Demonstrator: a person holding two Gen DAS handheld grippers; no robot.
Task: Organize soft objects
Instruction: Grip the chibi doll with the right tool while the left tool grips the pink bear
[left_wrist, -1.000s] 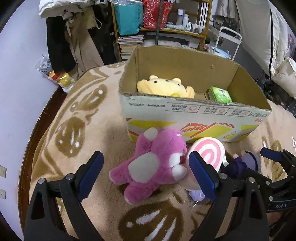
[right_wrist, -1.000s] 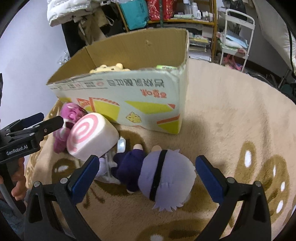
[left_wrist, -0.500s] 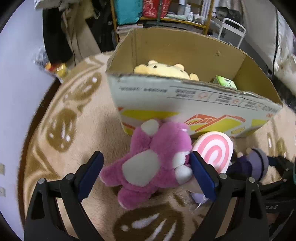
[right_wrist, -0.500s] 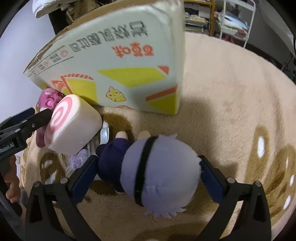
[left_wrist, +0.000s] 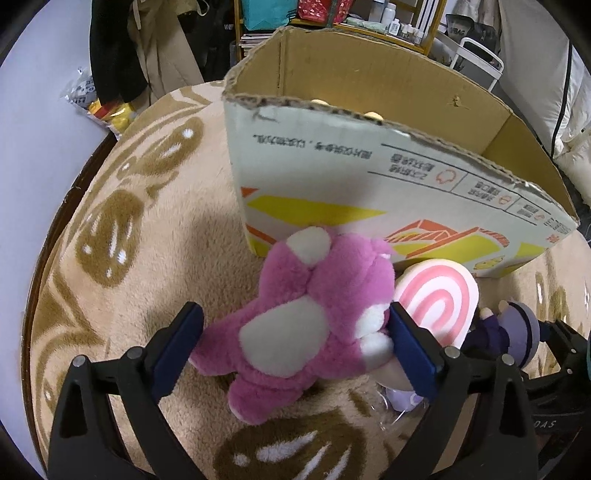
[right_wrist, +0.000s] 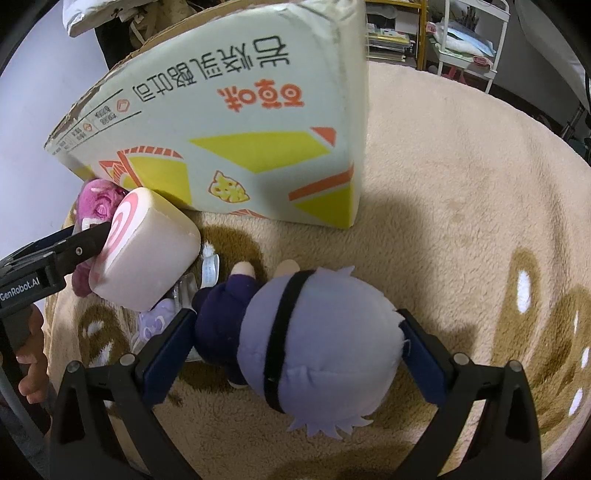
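Note:
A pink plush bear (left_wrist: 295, 306) lies on the rug in front of a cardboard box (left_wrist: 369, 177). My left gripper (left_wrist: 295, 349) straddles the bear, its jaws opening, and the left pad stands clear of the fur. A pink-and-white swirl cushion (left_wrist: 439, 299) leans on the bear's right side. In the right wrist view, a doll with lavender hair and a dark purple body (right_wrist: 317, 343) lies face down. My right gripper (right_wrist: 293, 354) stands open around its head. One of the left gripper's fingers (right_wrist: 85, 240) presses beside the cushion (right_wrist: 147, 254). Only the tips of a yellow plush (left_wrist: 317, 101) show over the box rim.
A small lavender item in clear wrap (right_wrist: 159, 317) lies under the cushion. The beige rug with brown patterns (right_wrist: 461, 184) stretches bare to the right of the box. Behind stand a yellow shelf (left_wrist: 369, 22), hanging clothes (left_wrist: 147, 48) and a white rack (right_wrist: 472, 33). A hand (right_wrist: 31, 369) holds the left gripper.
Both grippers have sunk toward the rug, so the bear and the doll now fill the gaps between the jaws. The box front now hides most of its inside.

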